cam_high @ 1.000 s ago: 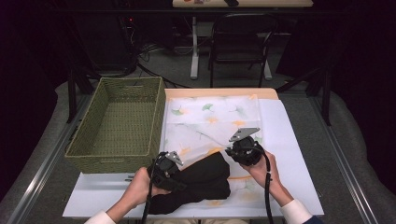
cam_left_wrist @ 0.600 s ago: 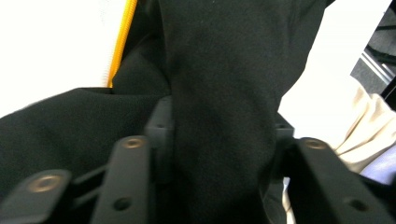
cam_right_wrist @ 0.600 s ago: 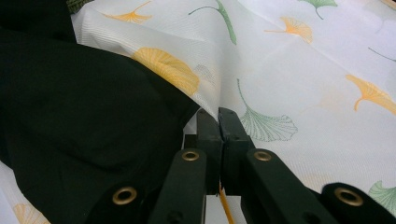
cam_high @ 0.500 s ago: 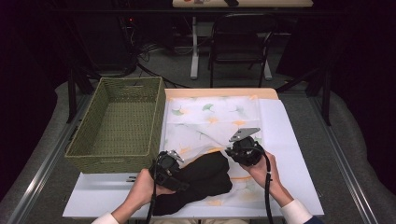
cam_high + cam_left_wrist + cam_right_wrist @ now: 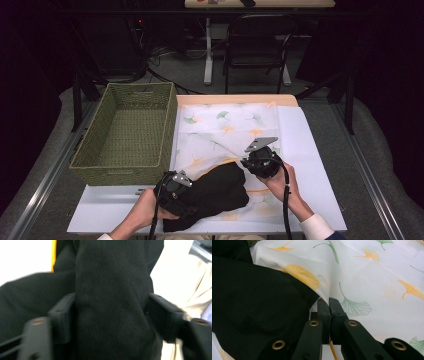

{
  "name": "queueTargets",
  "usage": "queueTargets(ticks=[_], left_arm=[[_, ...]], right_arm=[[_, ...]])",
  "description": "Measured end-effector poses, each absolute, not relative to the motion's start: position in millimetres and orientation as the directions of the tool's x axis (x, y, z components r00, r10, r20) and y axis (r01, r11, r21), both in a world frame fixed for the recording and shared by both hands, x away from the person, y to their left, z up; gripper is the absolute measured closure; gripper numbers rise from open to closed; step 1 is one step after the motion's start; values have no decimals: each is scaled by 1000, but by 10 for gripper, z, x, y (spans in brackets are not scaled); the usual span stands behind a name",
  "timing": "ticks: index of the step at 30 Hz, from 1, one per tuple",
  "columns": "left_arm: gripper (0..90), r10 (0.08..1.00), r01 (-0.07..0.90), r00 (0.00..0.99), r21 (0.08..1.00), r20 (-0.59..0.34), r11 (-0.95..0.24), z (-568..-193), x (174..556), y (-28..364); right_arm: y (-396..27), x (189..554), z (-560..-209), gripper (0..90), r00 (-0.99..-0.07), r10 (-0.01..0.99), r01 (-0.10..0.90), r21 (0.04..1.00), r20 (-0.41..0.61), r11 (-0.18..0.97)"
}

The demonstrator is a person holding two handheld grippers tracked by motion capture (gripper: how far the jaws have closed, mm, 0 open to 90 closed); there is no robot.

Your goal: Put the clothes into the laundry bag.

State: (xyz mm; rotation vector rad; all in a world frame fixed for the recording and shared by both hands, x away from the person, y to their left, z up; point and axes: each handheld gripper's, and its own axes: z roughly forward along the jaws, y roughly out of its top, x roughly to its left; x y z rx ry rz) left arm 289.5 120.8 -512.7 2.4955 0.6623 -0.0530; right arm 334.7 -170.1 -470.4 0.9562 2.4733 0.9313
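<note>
Lower centre of the high view: my left gripper (image 5: 181,197) has just been opening around a thick fold of the black garment (image 5: 215,192), its jaws now flanking the cloth loosely. My right gripper (image 5: 329,305) stays pressed together, empty, beside the garment on the ginkgo-print cloth (image 5: 225,125). I judge the fold released; the wicker basket (image 5: 127,135) awaits at the left.

White table (image 5: 320,165) here, with a green wicker basket (image 5: 131,134) sitting on its left side. Just beside it, a leaf-print cloth (image 5: 225,127) spreads across the middle, and a black garment (image 5: 220,192) lies bunched on the cloth's near end.
</note>
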Motion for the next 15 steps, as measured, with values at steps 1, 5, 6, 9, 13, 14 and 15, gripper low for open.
queueTargets(ticks=[1,5,6,9,13,14,15], left_arm=[[396,448,468,878,510,-172,-721,-5129,2897,1213],[580,450,472,875,523,-178,-710,-5122,2891,1215],[603,457,476,872,526,-176,-705,-5116,2881,1211],[645,497,505,850,538,-174,-675,-5081,2851,1207],[659,563,549,809,561,-170,-620,-4980,2827,1180],[662,569,553,805,562,-168,-615,-4950,2833,1174],[663,588,567,790,571,-173,-594,-4925,2830,1163]], right_arm=[[-1702,3350,-4703,890,-721,689,473,679,-68,562],[-1712,3350,-4699,890,-718,693,475,681,-66,557],[-1713,3349,-4697,890,-717,694,476,681,-66,557],[-1710,3342,-4687,890,-717,694,475,683,-65,555],[-1706,3326,-4651,890,-720,691,463,695,-68,550],[-1702,3317,-4634,890,-719,691,460,697,-70,550],[-1698,3311,-4622,890,-721,689,455,702,-71,549]])
